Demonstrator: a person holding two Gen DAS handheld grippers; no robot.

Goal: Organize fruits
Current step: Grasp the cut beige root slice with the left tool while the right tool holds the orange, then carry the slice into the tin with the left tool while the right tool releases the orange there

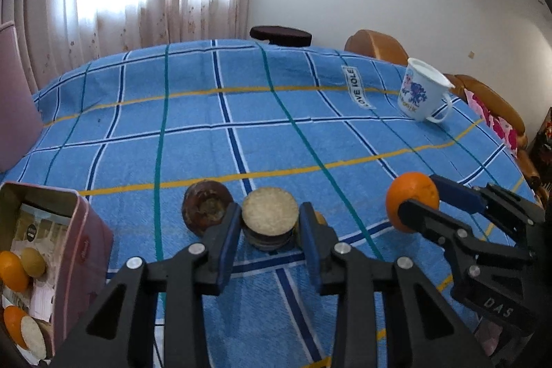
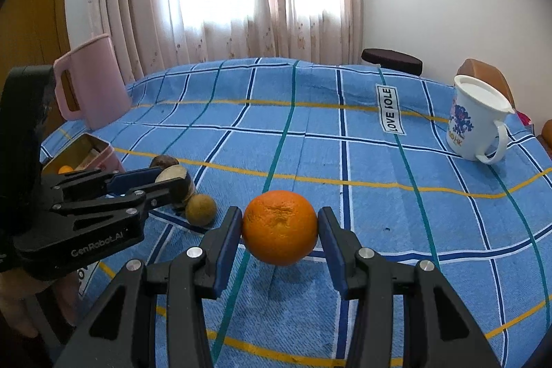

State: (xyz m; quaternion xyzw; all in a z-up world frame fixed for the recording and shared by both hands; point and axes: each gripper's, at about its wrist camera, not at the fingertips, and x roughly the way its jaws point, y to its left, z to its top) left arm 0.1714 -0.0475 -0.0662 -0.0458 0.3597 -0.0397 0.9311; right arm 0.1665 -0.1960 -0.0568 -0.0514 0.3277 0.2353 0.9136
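Observation:
My left gripper (image 1: 269,223) is shut on a brown fruit with a pale flat cut top (image 1: 269,218), just above the blue checked cloth. A second dark brown fruit (image 1: 207,207) lies just left of it, and a small yellow-green fruit (image 2: 200,209) lies to its right. My right gripper (image 2: 279,228) is shut on an orange (image 2: 279,226) and holds it a little above the cloth. That orange also shows in the left wrist view (image 1: 412,206). A pink tin box (image 1: 86,230) at the left holds oranges (image 1: 12,269) and other fruits.
A white mug with a blue print (image 2: 477,118) stands at the far right of the table. A pink pitcher (image 2: 91,81) stands at the far left. A dark round stool (image 2: 391,61) and wooden chairs (image 1: 376,45) are behind the table.

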